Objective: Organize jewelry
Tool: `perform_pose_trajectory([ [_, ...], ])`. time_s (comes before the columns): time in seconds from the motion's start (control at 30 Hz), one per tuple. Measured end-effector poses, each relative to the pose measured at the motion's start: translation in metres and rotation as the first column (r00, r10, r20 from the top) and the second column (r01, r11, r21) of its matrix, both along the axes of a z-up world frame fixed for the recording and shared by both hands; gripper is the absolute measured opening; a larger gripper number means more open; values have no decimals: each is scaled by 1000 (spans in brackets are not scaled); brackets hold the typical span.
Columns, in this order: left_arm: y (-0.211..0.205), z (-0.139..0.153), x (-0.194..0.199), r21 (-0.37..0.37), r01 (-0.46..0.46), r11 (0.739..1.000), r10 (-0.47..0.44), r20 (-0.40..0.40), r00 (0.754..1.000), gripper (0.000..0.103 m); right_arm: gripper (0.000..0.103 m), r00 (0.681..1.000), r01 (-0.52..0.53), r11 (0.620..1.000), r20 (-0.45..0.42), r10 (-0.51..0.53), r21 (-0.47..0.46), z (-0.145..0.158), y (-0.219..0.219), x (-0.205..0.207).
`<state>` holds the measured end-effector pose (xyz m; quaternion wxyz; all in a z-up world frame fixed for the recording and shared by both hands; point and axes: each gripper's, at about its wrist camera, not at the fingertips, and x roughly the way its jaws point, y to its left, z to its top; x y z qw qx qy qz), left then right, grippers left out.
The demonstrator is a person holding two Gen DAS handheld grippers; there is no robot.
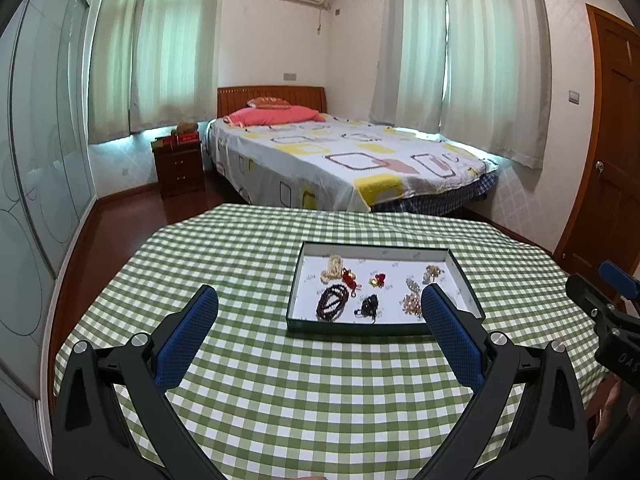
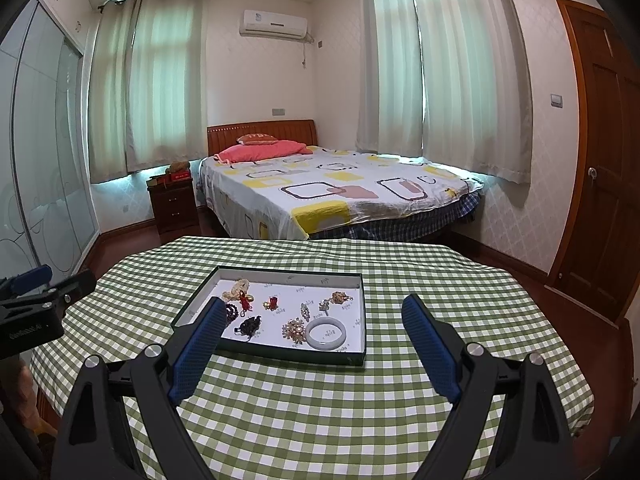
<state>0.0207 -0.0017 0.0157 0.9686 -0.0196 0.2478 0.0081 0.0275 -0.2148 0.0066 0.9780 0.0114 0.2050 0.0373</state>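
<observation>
A shallow dark-rimmed tray (image 1: 360, 328) (image 2: 264, 354) with a white floor lies on the green checked table. In it lie several pieces: a dark bead bracelet (image 1: 331, 303), a black piece (image 1: 369, 306) (image 2: 249, 326), red charms (image 1: 349, 278) (image 2: 272, 303), pearl strands (image 1: 333, 268) (image 2: 237, 289), gold brooches (image 1: 412, 305) (image 2: 294, 329) and a white bangle (image 2: 329, 336). My left gripper (image 1: 318, 312) is open and empty, held above the table in front of the tray. My right gripper (image 2: 314, 320) is open and empty, also short of the tray.
The table (image 1: 320, 400) has a green-white checked cloth and rounded edges. Beyond it stand a bed (image 1: 340, 160), a dark nightstand (image 1: 178, 166) and curtained windows. A wooden door (image 2: 600, 160) is at the right, a glass wardrobe (image 1: 36, 160) at the left.
</observation>
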Motion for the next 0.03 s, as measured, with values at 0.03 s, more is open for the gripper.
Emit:
perform_pose_trajectory([
  [0.03,1,-2,1,-1,0,1000,0,-5,1000,99,86,1000,1,1000,-3,-1,1,-1,0,1],
])
